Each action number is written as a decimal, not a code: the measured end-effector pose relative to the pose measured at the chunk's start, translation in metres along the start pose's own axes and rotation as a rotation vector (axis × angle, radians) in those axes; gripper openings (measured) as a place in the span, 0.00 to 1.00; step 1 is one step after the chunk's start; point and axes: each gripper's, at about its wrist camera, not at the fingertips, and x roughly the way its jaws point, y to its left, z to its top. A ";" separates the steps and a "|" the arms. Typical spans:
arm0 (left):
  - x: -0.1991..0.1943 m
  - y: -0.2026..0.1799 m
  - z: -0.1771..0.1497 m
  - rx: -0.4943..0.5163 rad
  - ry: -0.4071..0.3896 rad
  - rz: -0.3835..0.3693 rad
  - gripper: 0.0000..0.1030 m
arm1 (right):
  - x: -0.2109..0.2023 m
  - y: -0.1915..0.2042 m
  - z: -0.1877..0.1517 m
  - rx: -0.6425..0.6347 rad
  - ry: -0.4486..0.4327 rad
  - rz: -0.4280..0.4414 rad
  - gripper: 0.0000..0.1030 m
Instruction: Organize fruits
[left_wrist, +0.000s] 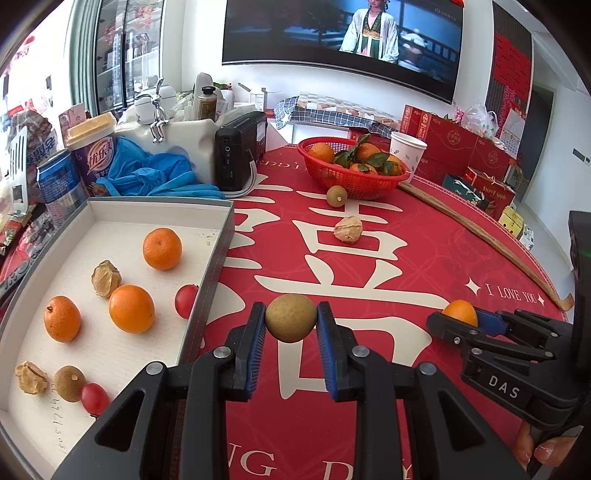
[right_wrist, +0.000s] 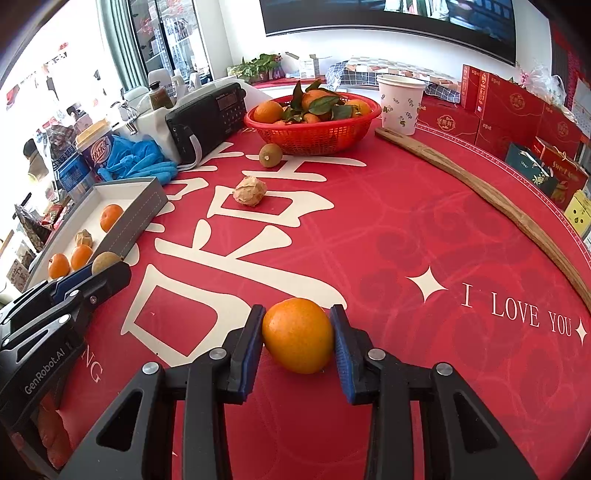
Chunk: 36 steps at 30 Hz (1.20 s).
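Note:
My left gripper (left_wrist: 291, 321) is shut on a brown-green kiwi (left_wrist: 291, 316), held above the red tablecloth just right of the grey tray (left_wrist: 218, 254). The tray holds several oranges (left_wrist: 131, 308), husked fruits, a kiwi and cherry tomatoes. My right gripper (right_wrist: 297, 336) is shut on an orange (right_wrist: 298, 334) that sits at the tablecloth; it also shows in the left wrist view (left_wrist: 460, 314). The left gripper with its kiwi shows in the right wrist view (right_wrist: 107, 264). A loose kiwi (left_wrist: 336, 194) and a husked fruit (left_wrist: 348, 229) lie on the cloth.
A red basket (left_wrist: 351, 181) of leafy oranges stands at the back, with a paper cup (left_wrist: 406, 151) beside it. A black radio (left_wrist: 240, 158), blue gloves (left_wrist: 159, 173), cans and clutter line the left. A wooden stick (left_wrist: 480, 236) runs along the right.

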 end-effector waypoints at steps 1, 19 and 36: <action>0.000 0.001 0.000 -0.002 -0.002 0.001 0.29 | 0.000 0.000 0.000 0.000 0.000 0.001 0.36; -0.010 0.015 0.006 -0.046 -0.040 0.017 0.29 | 0.001 0.004 0.001 -0.006 0.001 0.006 0.36; -0.017 0.041 0.010 -0.112 -0.056 0.035 0.29 | 0.005 0.021 0.008 -0.021 -0.009 0.036 0.36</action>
